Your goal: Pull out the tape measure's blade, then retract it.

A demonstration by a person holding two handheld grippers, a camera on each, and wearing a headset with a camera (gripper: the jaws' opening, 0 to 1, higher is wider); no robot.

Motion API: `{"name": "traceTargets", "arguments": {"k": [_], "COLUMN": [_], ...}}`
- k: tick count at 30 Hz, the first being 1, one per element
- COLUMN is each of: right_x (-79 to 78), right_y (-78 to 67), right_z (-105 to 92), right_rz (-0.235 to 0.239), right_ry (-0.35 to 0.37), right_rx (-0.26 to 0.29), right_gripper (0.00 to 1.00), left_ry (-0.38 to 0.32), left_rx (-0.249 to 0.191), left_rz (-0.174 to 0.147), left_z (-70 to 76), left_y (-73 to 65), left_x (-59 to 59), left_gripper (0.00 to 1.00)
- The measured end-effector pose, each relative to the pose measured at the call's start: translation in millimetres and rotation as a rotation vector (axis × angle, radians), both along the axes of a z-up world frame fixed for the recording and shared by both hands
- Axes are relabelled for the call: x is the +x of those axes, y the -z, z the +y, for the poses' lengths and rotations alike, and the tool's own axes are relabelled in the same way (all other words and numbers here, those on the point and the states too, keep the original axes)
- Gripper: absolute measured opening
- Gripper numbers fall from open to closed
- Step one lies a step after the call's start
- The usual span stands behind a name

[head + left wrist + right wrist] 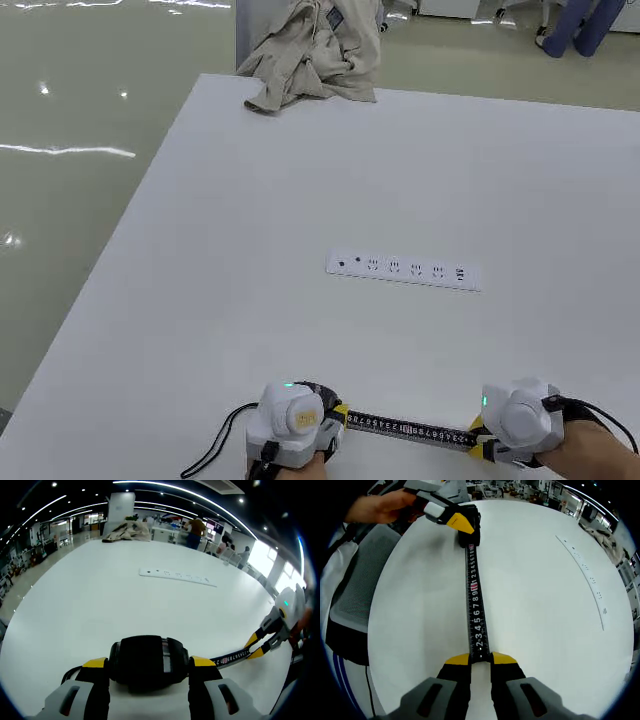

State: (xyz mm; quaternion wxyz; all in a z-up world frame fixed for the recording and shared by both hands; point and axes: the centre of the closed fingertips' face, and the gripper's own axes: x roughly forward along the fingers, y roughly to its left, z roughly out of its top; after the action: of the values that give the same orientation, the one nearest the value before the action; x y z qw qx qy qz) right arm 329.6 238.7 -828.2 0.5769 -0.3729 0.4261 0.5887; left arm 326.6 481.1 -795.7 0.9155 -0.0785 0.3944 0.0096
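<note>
The blade (pixel 475 605) was held pulled out, its case (pixel 469 527) clamped in the left tool (pixel 149 663) and its tip pinched by the right tool (pixel 480 658). A guided retraction was judged due next.

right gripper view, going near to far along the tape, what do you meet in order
right gripper, pinching the end of the tape → tape measure blade, stretched out over the white table → black tape measure case
</note>
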Motion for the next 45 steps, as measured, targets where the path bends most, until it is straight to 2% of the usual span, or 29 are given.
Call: {"name": "traceTargets", "arguments": {"k": [4, 8, 13, 21, 29, 45], "right_x": [-0.4, 1.4, -0.6, -0.7, -0.3, -2.0], "right_y": [-0.9, -1.2, -1.8, -1.9, -2.3, -1.4], "right_z": [0.6, 0.4, 1.7, 8.5, 27.6, 44.2], "right_rz": [0.067, 0.094, 0.077, 0.095, 0.081, 0.076], "right_ry": [0.066, 0.071, 0.017, 0.028, 0.006, -0.016], "right_rx": [0.024, 0.029, 0.029, 0.042, 0.064, 0.073], "right_gripper": [0.13, 0.13, 0.13, 0.13, 0.13, 0.13], "left_ry": [0.001, 0.001, 0.002, 0.008, 0.010, 0.010], "left_rx": [0.000, 0.000, -0.001, 0.007, 0.004, 0.002], "left_rz": [0.004, 0.007, 0.008, 0.003, 0.006, 0.007], "left_z": [0.1, 0.1, 0.2, 0.1, 0.3, 0.4], "left_y": [0.7, 0.8, -0.2, 0.6, 0.3, 1.3], "left_x": [0.1, 0.0, -0.3, 0.1, 0.0, 0.1], "left_gripper": [0.61, 0.60, 0.60, 0.60, 0.60, 0.60]}}
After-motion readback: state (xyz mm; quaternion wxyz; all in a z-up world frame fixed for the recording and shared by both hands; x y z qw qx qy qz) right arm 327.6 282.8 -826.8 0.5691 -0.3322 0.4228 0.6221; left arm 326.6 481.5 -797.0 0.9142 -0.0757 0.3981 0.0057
